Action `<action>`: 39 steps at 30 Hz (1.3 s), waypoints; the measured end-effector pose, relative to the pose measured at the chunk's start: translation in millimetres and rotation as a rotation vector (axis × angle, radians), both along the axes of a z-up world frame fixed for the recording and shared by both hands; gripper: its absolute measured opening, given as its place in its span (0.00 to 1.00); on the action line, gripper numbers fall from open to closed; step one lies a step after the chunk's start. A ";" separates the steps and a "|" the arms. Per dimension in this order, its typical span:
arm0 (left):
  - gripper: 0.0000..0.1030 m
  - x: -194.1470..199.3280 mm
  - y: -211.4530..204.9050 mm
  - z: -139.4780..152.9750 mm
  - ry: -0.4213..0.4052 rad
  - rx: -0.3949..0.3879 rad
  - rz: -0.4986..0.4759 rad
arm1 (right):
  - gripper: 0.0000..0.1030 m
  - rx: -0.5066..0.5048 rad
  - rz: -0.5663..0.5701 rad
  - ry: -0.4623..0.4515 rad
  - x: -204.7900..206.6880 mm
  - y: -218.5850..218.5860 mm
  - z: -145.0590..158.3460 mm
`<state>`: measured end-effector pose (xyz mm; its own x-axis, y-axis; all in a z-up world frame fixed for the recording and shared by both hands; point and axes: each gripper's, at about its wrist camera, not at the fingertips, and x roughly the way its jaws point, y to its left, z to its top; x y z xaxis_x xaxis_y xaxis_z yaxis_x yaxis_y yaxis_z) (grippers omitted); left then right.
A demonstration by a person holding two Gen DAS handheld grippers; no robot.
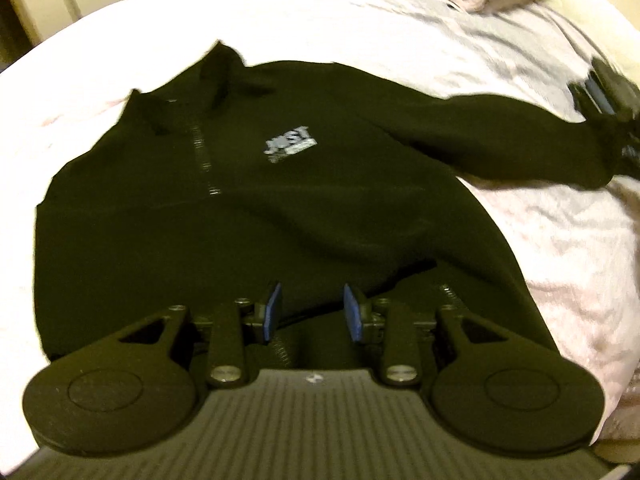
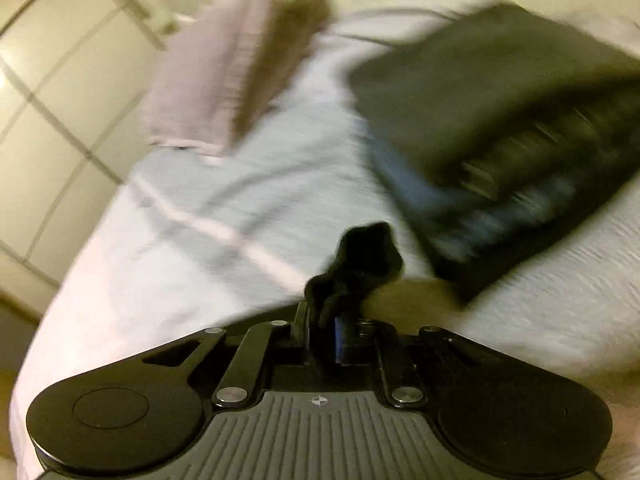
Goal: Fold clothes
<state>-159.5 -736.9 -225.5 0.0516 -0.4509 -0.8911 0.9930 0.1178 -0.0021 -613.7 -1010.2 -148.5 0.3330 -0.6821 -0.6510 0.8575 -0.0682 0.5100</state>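
Black pullover (image 1: pixel 248 200): lies front-up on the bed cover (image 1: pixel 540 240), collar (image 1: pixel 188 92) away from the left camera, hem nearest it; short zip (image 1: pixel 202 156) down from the collar, pale chest logo (image 1: pixel 290 145); body spread fairly flat; one sleeve (image 1: pixel 500 136) stretched out to the side, its cuff end at the right gripper (image 1: pixel 604 88).

Handling, as judgement: fabric looks thick, matte, fleece-like; soft and limp, no stiffness of its own, so any lifted part will drape and drag the rest; probably light to moderate in weight; not slippery, not fragile; thick layers may spring back from a crease and need pressing down.

Where to hold: cuffs, hem corners and shoulder seams look like the firmest edges; a pinch in mid-panel would likely bunch the cloth.

Right gripper (image 2: pixel 324 320): jaws closed on a tuft of black cloth (image 2: pixel 360 256), apparently the cuff; view heavily motion-blurred, so depth of bite cannot be told.

Left gripper (image 1: pixel 312 312): jaws spread, blue pads (image 1: pixel 274 308) apart, nothing between them; hovers at the hem, near the middle.

Surroundings: a dark folded stack (image 2: pixel 500 128) lies on the bed ahead of the right gripper, blurred; a pinkish cloth (image 2: pixel 208 80) farther off; pale cupboard doors (image 2: pixel 52 120) beyond the bed.
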 end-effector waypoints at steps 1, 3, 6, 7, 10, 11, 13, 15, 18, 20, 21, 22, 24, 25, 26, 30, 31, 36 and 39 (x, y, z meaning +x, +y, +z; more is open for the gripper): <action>0.28 7.3 6.4 3.4 0.007 -0.009 0.016 | 0.11 -0.045 0.041 -0.004 22.5 0.8 17.0; 0.28 25.7 22.6 8.4 0.025 -0.027 0.049 | 0.11 -0.158 0.161 -0.012 79.9 9.8 54.3; 0.28 58.0 53.1 14.0 0.049 -0.054 0.093 | 0.11 -0.346 0.379 -0.043 186.6 53.3 104.0; 0.28 70.4 65.7 16.2 0.050 -0.059 0.110 | 0.11 -0.386 0.449 -0.059 222.6 74.4 110.6; 0.29 112.4 107.3 23.8 0.053 -0.074 0.180 | 0.11 -0.490 0.661 -0.116 332.0 140.1 125.4; 0.29 127.7 121.8 25.2 0.051 -0.077 0.209 | 0.11 -0.509 0.736 -0.121 369.5 164.1 119.8; 0.29 156.6 146.7 25.6 0.043 -0.070 0.254 | 0.16 -0.487 0.914 -0.105 433.6 203.7 90.7; 0.29 184.1 169.6 25.5 0.032 -0.059 0.294 | 0.48 -0.454 1.082 -0.049 486.9 241.1 60.7; 0.29 212.5 186.1 20.0 0.034 -0.051 0.311 | 0.66 -0.392 1.250 0.047 518.3 283.8 27.2; 0.29 225.6 188.6 14.3 0.041 -0.049 0.306 | 0.66 -0.340 1.254 0.075 507.9 292.9 17.7; 0.29 225.3 179.3 9.1 0.050 -0.052 0.286 | 0.66 -0.318 1.234 0.103 498.4 293.1 14.5; 0.29 225.0 169.9 3.9 0.059 -0.054 0.267 | 0.66 -0.289 1.203 0.131 485.2 290.8 11.3; 0.29 224.3 151.1 -6.4 0.076 -0.059 0.227 | 0.66 -0.225 1.114 0.181 450.9 278.2 7.5; 0.30 224.0 141.7 -11.6 0.085 -0.062 0.207 | 0.66 -0.195 1.059 0.224 430.7 268.6 5.3; 0.30 223.7 132.3 -16.8 0.093 -0.065 0.187 | 0.67 -0.164 1.000 0.271 409.6 257.7 2.7; 0.36 220.8 92.3 -38.0 0.123 -0.075 0.121 | 0.67 -0.090 0.845 0.384 344.1 223.7 -6.9; 0.36 219.6 81.5 -44.1 0.120 -0.073 0.113 | 0.67 -0.072 0.807 0.411 327.9 215.3 -9.3; 0.34 225.6 41.1 -71.2 0.116 -0.006 0.150 | 0.67 -0.066 0.750 0.526 284.5 180.5 -24.6; 0.30 226.5 33.1 -80.4 0.103 0.023 0.163 | 0.67 -0.084 0.805 0.554 287.6 164.4 -40.8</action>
<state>67.0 -703.8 -305.9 0.0304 -0.4232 -0.9055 0.9554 0.2787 -0.0981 -326.1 -845.8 -189.3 0.3809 -0.4364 -0.8151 0.7510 0.6603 -0.0025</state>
